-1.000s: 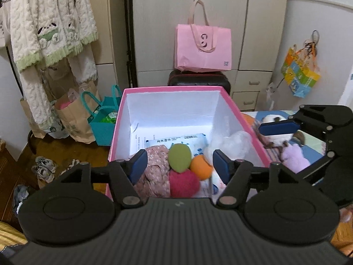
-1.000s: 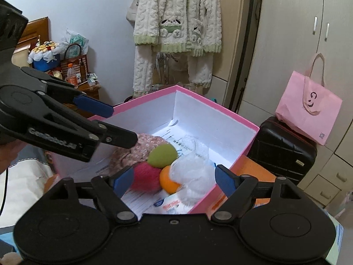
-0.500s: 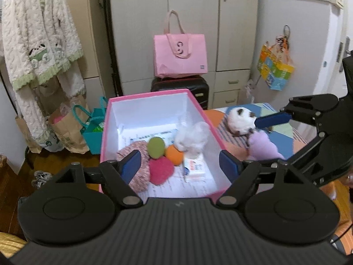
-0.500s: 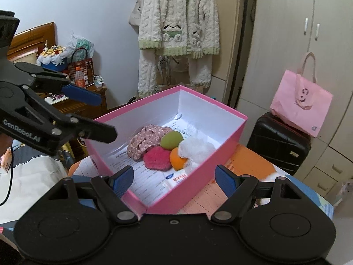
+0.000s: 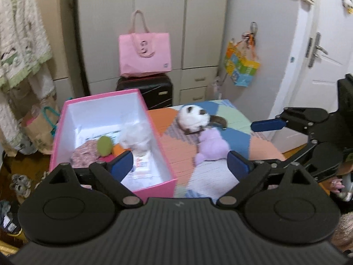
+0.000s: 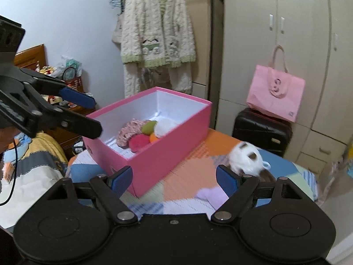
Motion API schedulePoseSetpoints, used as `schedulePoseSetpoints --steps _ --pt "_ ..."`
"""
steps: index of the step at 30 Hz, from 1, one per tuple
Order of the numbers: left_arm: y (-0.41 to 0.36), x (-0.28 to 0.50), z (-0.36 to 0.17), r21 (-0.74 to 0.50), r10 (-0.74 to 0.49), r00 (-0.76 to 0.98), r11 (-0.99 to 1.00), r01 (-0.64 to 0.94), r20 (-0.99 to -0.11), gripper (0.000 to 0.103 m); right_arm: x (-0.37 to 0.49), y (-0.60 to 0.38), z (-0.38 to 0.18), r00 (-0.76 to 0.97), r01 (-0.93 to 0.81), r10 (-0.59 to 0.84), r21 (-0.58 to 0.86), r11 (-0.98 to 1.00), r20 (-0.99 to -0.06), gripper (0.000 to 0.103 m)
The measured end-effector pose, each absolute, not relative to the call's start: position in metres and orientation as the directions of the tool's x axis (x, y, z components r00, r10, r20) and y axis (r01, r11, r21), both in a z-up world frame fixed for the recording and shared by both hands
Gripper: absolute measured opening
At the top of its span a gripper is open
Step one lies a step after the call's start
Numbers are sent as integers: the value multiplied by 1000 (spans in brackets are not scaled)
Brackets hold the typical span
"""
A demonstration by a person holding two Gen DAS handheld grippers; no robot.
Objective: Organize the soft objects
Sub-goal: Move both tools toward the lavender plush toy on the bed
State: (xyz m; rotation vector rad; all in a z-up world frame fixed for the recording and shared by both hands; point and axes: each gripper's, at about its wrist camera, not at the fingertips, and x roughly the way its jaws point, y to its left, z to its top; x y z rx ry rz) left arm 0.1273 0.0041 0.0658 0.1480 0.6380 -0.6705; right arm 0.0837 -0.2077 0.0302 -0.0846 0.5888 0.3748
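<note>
A pink box (image 5: 164, 164) (image 6: 167, 154) stands on a patchwork bedspread (image 5: 233, 132). Inside lie a floral cloth (image 5: 85, 154), a green soft piece (image 5: 104, 145), an orange ball (image 6: 152, 137), a red pad (image 6: 139, 142) and a white fluffy wad (image 5: 138, 138). A white-and-brown plush (image 5: 194, 118) (image 6: 245, 156) and a lilac plush (image 5: 211, 146) (image 6: 209, 195) lie on the bedspread right of the box. My left gripper (image 5: 181, 162) is open and empty, above the box's near right corner. My right gripper (image 6: 174, 177) is open and empty, near the lilac plush.
A pink tote (image 5: 144, 54) sits on a black suitcase (image 5: 154, 93) before the wardrobe. A fuzzy cardigan (image 6: 157, 37) hangs on the wall. Paper bags (image 5: 42, 125) and shoes (image 5: 18, 181) are on the floor left of the box. A door (image 5: 324, 66) is at right.
Both grippers have pulled back from the box and swung right. The box looks smaller now and the two plush toys on the bedspread have come into view.
</note>
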Motion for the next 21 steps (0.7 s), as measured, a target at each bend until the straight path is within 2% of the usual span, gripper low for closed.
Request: schedulePoseSetpoints --steps 5,15,19,21 --pt "-28 121 63 -77 -557 577 756 650 -597 99 73 -226 18 790 -358 297 -10 934 -537 96" --pt "-92 129 35 -56 -579 511 695 717 -635 101 76 -246 -19 813 -351 271 -63 934 -516 99" --pt "-107 134 15 -67 -596 494 678 732 -633 101 74 -244 -40 880 -281 167 -205 938 -445 99" --pt "-112 140 2 -86 -594 478 679 729 -647 100 78 -245 -50 889 -237 116 -230 944 -442 99"
